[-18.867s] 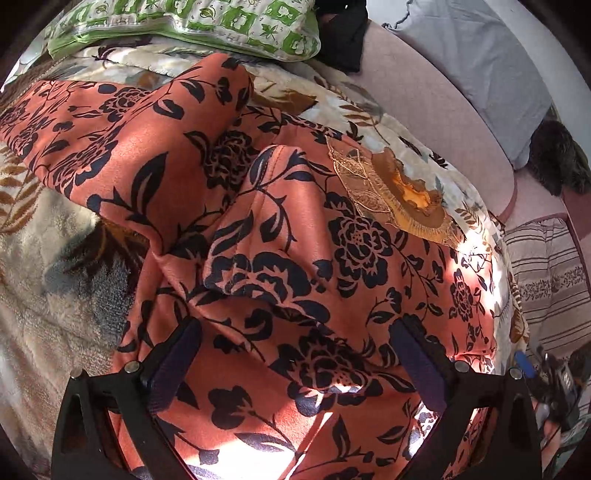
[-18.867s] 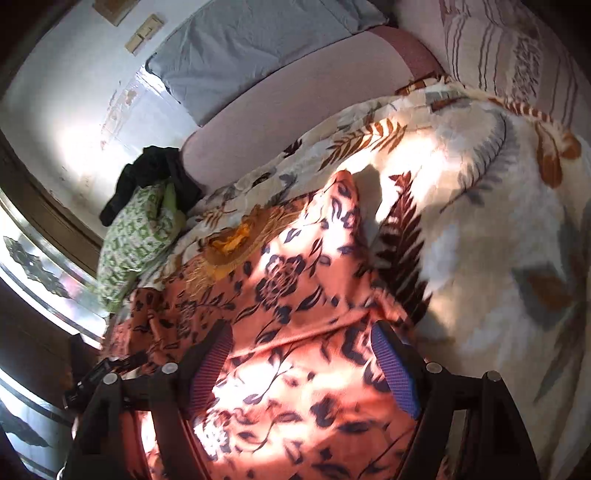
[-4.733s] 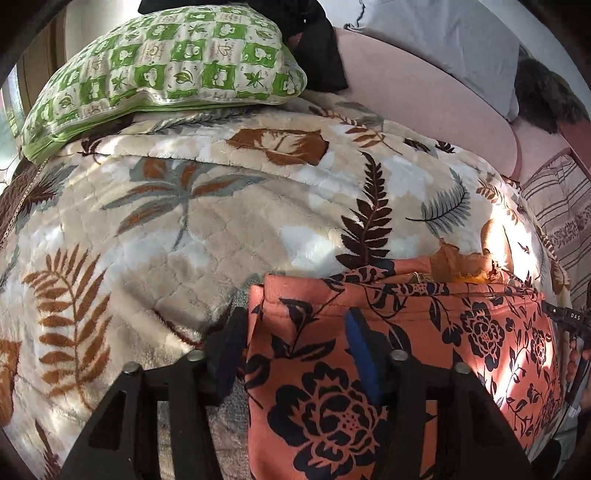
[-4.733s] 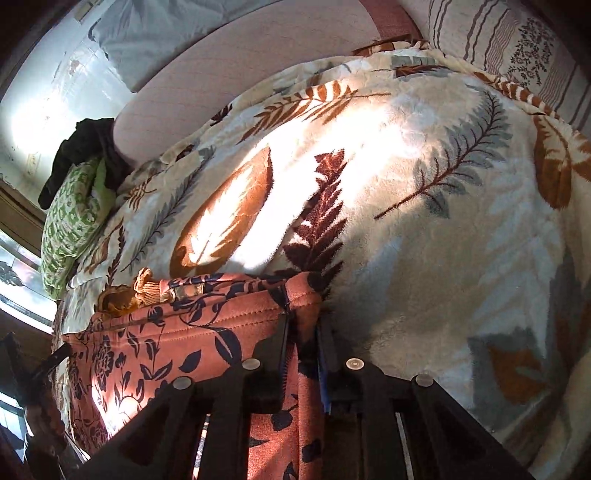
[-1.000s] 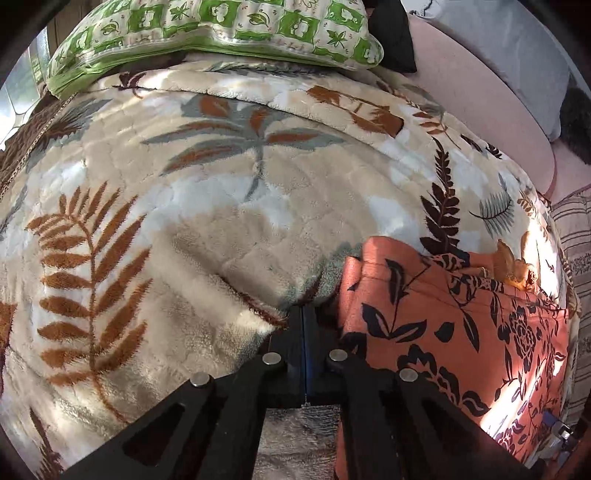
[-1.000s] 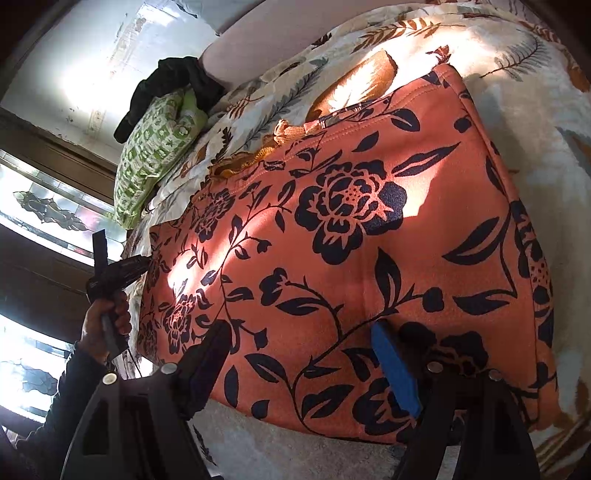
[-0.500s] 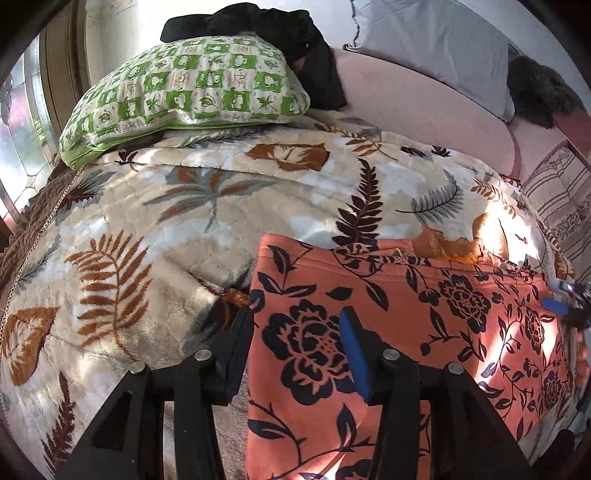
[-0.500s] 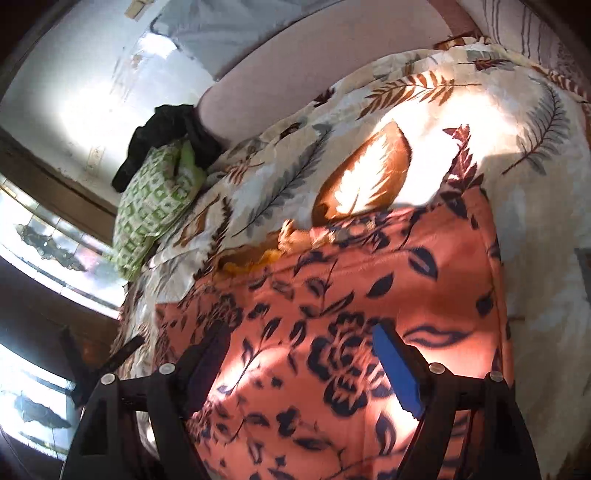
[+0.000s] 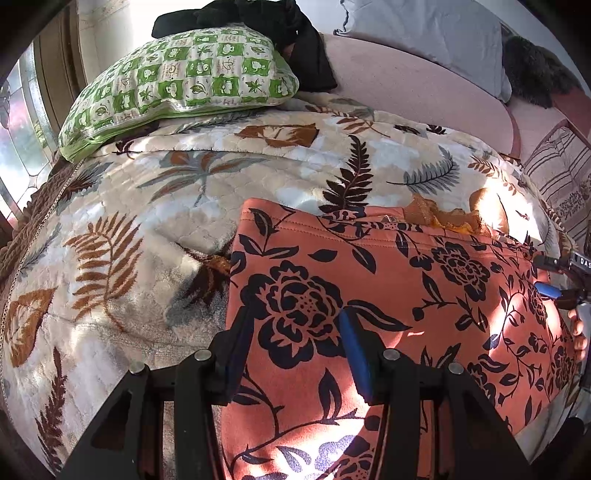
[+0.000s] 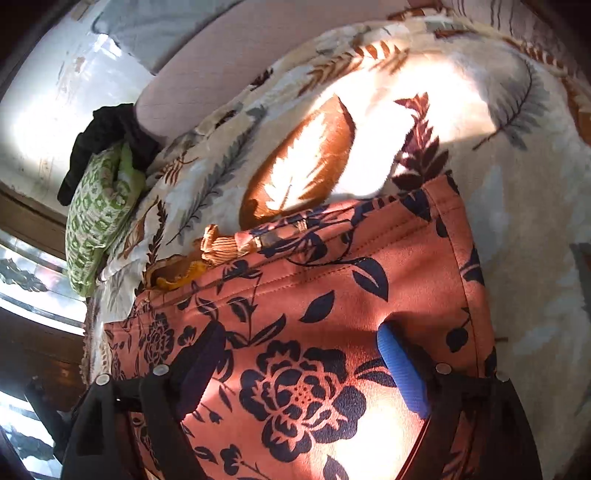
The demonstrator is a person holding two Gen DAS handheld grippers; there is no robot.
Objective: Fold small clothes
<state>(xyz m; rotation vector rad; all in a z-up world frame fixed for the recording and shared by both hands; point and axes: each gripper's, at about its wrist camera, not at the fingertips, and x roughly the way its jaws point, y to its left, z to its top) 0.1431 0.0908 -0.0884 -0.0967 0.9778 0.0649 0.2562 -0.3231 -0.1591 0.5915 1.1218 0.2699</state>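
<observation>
A plush leaf-print blanket point(image 9: 155, 206) covers the bed, with a green checked pillow point(image 9: 184, 74) at the far left by the window and some black clothing point(image 9: 295, 33) heaped behind it against a pink headboard point(image 9: 406, 85). Strong sun falls across the right half.

The orange floral garment point(image 9: 388, 280) lies folded into a wide band on the near right part of the blanket, its stitched far edge running straight and a bit of gold embroidered trim point(image 10: 221, 245) peeping out along that edge. The left gripper point(image 9: 291, 332) hangs over the garment's left end with its jaws spread and nothing between them; the right gripper point(image 10: 299, 354) is over the right end, likewise wide apart and empty.

The next fold looks like bringing one end across to the other. To do it neatly, I'd say each set of tongs should bite all layers at a corner, not just the top one, lift only enough to clear the nap, and keep the far edge lined up. The trim wants tucking in first, or it will bulge.
</observation>
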